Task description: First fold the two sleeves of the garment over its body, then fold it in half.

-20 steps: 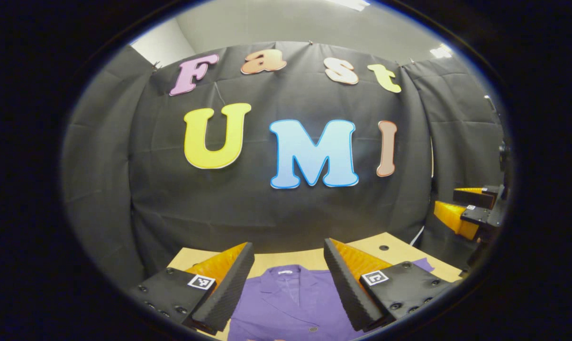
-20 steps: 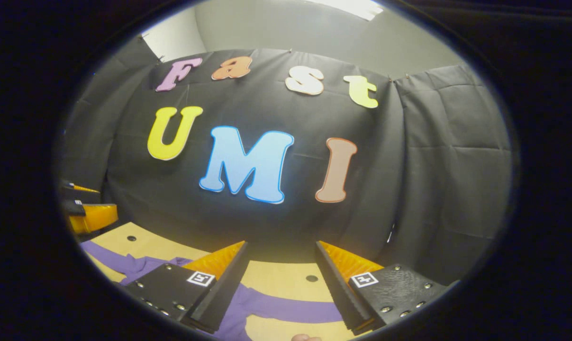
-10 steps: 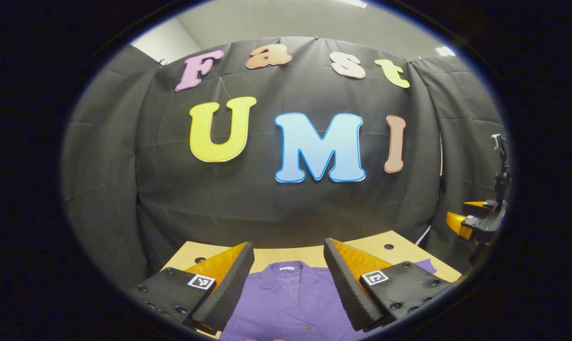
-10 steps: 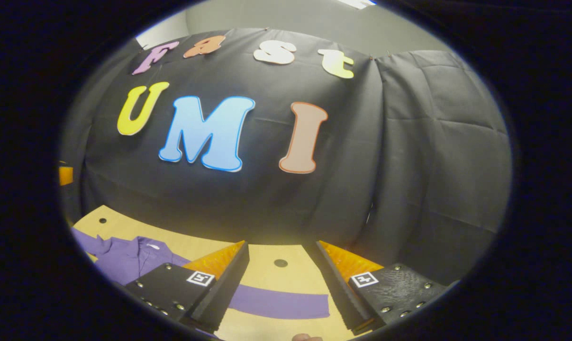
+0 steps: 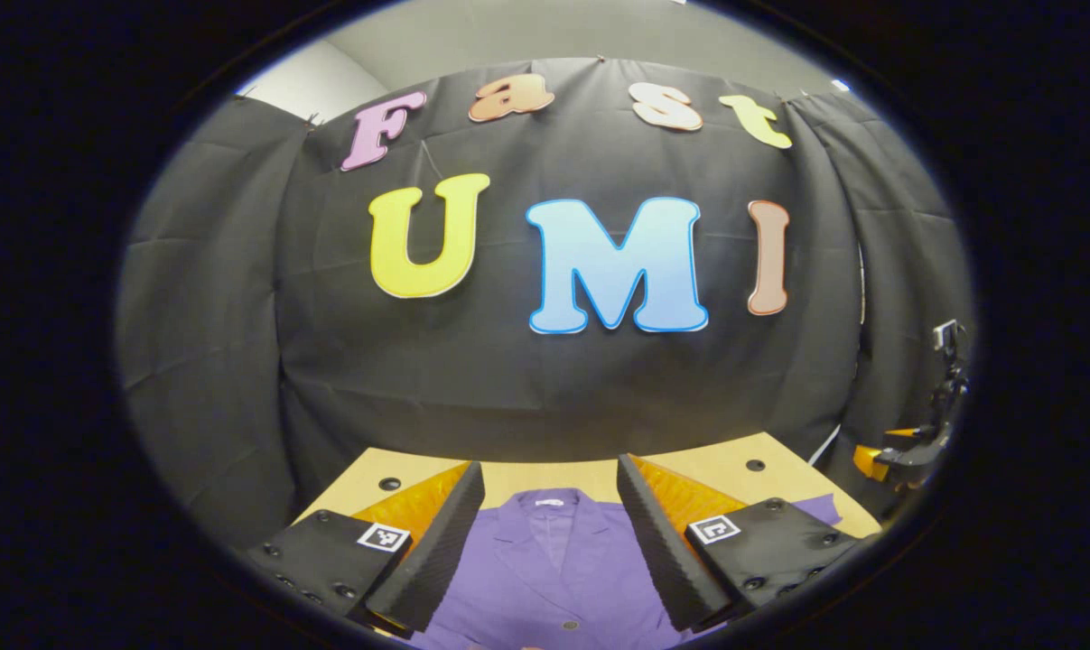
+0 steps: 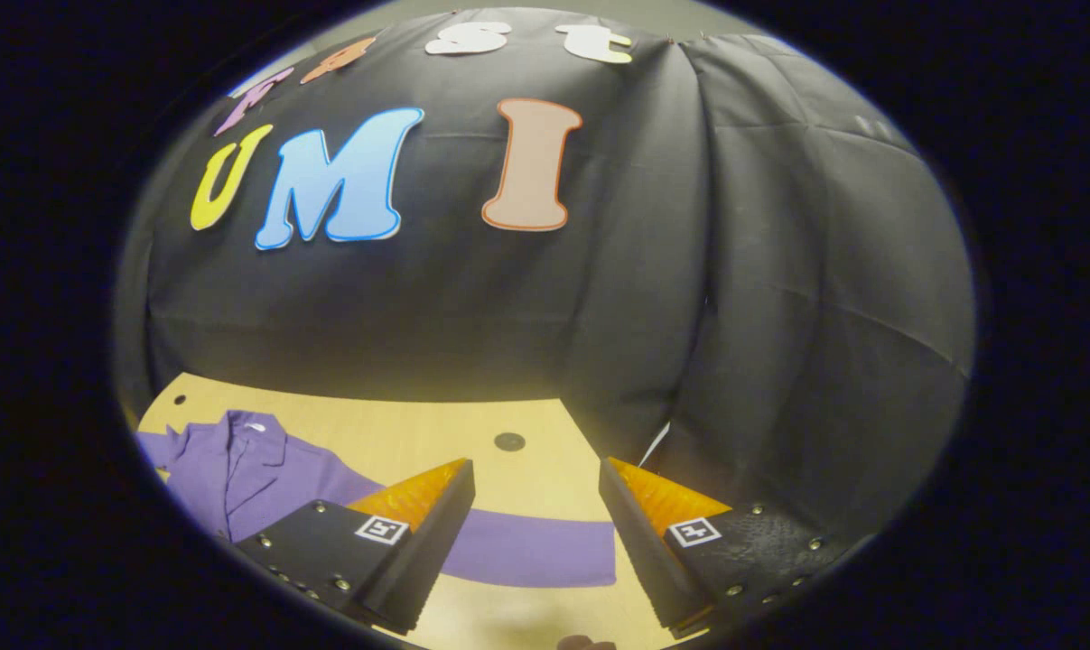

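Observation:
A purple collared, buttoned garment (image 5: 554, 578) lies flat on the wooden table (image 5: 716, 460). My left gripper (image 5: 545, 483) is open above its collar and chest, with nothing between the fingers. In the right gripper view the same garment (image 6: 237, 474) lies at the left, and one sleeve (image 6: 526, 555) stretches out to the right across the table (image 6: 400, 433). My right gripper (image 6: 535, 478) hangs open over that sleeve's cuff end, holding nothing. Far right in the left gripper view, the other gripper (image 5: 897, 451) shows small near the table's right corner.
Black cloth walls close the booth behind and to the right of the table. Small dark holes (image 6: 509, 441) mark the tabletop. The table's right edge (image 6: 581, 433) lies just beyond the sleeve's cuff.
My right gripper has swung right and tilted down, bringing the sleeve's cuff between its fingers' line of sight. The left gripper tilted down slightly over the collar. Both stayed open.

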Tool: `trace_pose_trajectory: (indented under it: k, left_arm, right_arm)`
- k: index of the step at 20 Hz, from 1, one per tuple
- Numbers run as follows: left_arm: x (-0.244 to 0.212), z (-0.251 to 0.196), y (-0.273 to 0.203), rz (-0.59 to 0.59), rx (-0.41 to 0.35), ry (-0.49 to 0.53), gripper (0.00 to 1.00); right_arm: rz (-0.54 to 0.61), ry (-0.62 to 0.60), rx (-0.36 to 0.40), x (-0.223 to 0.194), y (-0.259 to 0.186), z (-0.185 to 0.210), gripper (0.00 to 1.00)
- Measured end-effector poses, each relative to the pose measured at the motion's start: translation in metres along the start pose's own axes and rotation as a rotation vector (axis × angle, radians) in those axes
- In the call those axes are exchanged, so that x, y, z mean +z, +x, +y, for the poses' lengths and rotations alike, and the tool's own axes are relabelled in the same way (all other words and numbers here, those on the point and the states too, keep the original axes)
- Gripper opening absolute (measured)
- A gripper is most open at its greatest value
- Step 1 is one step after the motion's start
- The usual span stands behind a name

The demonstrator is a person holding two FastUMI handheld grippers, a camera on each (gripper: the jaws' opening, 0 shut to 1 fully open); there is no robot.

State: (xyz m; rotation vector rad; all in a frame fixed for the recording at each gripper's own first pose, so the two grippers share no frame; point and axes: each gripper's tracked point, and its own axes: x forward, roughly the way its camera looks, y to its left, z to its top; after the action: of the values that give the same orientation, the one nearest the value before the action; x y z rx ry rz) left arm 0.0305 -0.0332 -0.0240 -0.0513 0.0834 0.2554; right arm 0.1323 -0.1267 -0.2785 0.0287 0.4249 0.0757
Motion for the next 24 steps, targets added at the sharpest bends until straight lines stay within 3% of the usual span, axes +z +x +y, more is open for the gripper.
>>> trace_pose_trajectory:
  k: [8,18,24]
  left_arm:
    - [-0.009,-0.017,0.003,0.029,0.065,-0.017,1.00]
    - [-0.015,-0.025,0.011,0.063,0.095,0.018,1.00]
    - [-0.023,-0.034,0.022,0.091,0.089,0.027,1.00]
  right_arm:
    - [0.179,0.003,0.051,-0.091,0.061,-0.008,0.89]
    - [0.391,0.057,0.037,-0.179,0.099,-0.035,0.90]
    - [0.447,0.091,0.048,-0.202,0.105,-0.034,0.95]
